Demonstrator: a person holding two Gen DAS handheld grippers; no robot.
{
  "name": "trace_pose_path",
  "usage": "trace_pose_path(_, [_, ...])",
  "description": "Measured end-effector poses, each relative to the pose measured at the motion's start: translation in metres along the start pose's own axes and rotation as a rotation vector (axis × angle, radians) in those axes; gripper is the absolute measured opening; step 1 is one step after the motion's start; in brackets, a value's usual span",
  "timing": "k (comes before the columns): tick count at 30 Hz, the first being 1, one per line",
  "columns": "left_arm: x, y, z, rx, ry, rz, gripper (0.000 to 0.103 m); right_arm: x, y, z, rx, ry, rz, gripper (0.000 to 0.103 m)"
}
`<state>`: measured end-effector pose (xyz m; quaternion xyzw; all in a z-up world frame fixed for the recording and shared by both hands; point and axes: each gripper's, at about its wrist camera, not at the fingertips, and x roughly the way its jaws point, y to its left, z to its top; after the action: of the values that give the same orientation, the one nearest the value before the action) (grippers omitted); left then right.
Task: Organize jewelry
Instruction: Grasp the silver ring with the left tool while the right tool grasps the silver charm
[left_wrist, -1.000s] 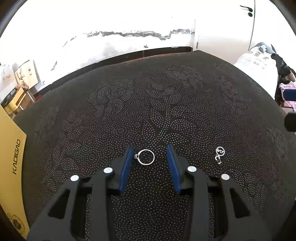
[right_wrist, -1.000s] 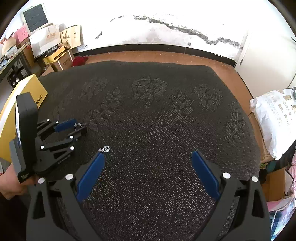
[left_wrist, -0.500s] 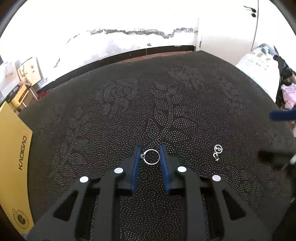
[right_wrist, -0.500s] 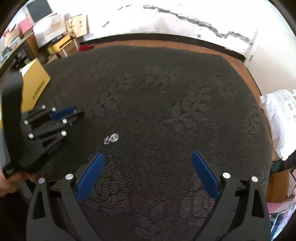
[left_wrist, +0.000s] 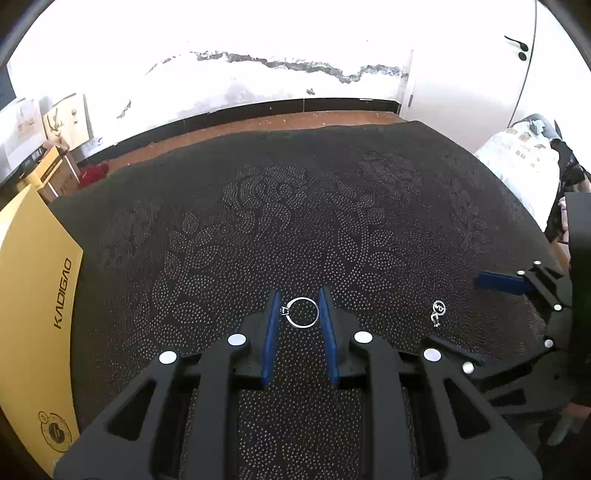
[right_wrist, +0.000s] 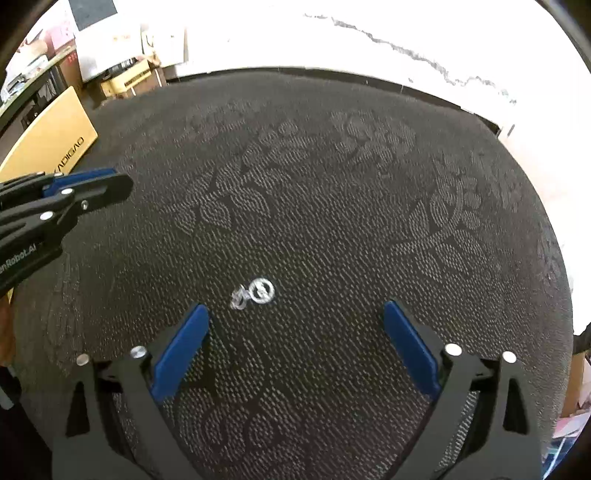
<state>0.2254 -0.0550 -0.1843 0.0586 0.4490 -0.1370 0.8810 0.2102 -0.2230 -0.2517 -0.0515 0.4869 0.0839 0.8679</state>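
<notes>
The left tool sits low over the dark patterned bench, its blue pads closed in on a silver ring: the ring lies flat between them, its small setting against the left pad and its far side at the right pad, so it looks pinched, though whether it is off the cloth is hard to tell. To its right, well apart, lies a small silver charm. In the right wrist view that charm is blurred, a round piece with a little clasp beside it, lying just ahead of the right tool, whose pads are spread wide and touch nothing. At the bench's left edge a yellow box is cut off by the frame; only part of its lettering reads.
</notes>
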Motion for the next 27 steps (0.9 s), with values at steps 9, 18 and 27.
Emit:
trace_pose_path(9, [-0.009,0.008,0.002,-0.002,-0.008,-0.003,0.022,-0.005,0.012,0.000,-0.017,-0.022,0.026,0.031])
trace_pose_path(18, [-0.008,0.009,0.003,-0.013,0.006,-0.002,0.022,-0.009,0.009,-0.001,-0.005,-0.020,0.047,0.014])
trace_pose_path(27, [-0.010,0.011,0.004,-0.036,0.012,-0.020,0.022,-0.023,0.011,0.003,-0.004,-0.034,0.048,0.014])
